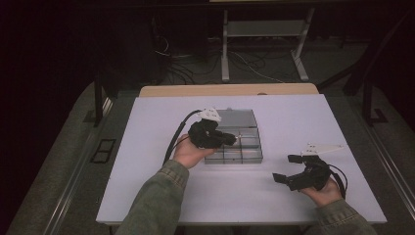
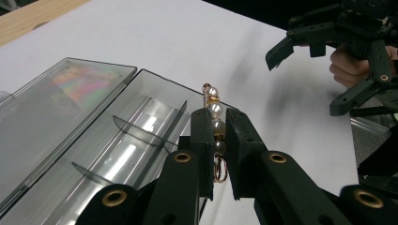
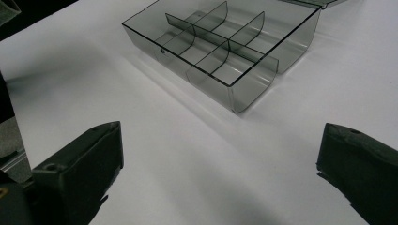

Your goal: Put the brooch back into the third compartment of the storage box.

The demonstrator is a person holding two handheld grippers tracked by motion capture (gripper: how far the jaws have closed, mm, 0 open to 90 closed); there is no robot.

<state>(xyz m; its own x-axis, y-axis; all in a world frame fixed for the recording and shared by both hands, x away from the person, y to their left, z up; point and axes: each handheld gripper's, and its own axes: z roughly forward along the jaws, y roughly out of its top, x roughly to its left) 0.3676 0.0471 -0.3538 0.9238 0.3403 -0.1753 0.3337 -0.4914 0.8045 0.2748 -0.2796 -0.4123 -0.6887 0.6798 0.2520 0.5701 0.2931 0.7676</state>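
A clear grey compartment box [image 1: 250, 156] lies open mid-table, its lid [image 1: 238, 119] folded flat behind it. My left gripper [image 1: 234, 139] hovers over the box and is shut on a pearl and gold-wire jewellery piece [image 2: 212, 91], which stands upright between the jaws in the left gripper view, above the box's [image 2: 117, 140] right edge. My right gripper [image 1: 283, 168] rests low over the table to the right of the box, open and holding nothing. In the right gripper view its jaws [image 3: 225, 164] stand wide apart and face the box [image 3: 244, 89] and its dividers.
The white tabletop [image 1: 303, 117] spreads around the box, with a wooden edge [image 1: 230, 90] at the back. Beyond it are a dark floor, cables and a metal stand [image 1: 264, 29]. My right gripper [image 2: 314, 75] and its hand appear at the upper right of the left gripper view.
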